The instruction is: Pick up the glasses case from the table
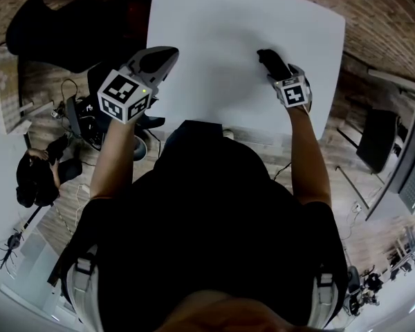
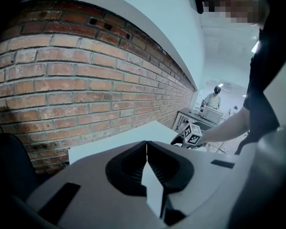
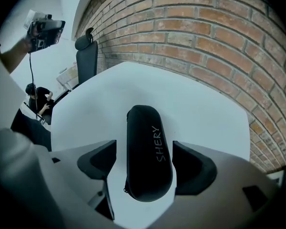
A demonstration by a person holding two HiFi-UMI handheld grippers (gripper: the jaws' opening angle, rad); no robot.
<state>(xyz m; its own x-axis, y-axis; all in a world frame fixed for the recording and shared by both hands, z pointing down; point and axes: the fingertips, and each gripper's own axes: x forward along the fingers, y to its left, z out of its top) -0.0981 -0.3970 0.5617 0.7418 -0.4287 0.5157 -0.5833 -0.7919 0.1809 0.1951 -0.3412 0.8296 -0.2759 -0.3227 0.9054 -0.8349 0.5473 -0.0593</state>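
Observation:
A black, oblong glasses case (image 3: 143, 128) with pale lettering lies flat on the white table (image 3: 200, 109). My right gripper (image 3: 144, 151) points steeply down over it with its jaws open, one on each side of the case, and a strip of table shows in each gap. In the head view that gripper (image 1: 271, 62) is at the table's right half, and the case is hidden beneath it. My left gripper (image 1: 167, 55) hovers at the table's left edge, shut, with its jaws (image 2: 146, 149) meeting and nothing held.
A brick wall (image 3: 214, 32) runs along the table's far side. A black office chair (image 3: 87, 56) stands by the far left corner. A person (image 1: 38, 175) sits at floor level to the left among cables. Desks and equipment (image 1: 394, 158) stand to the right.

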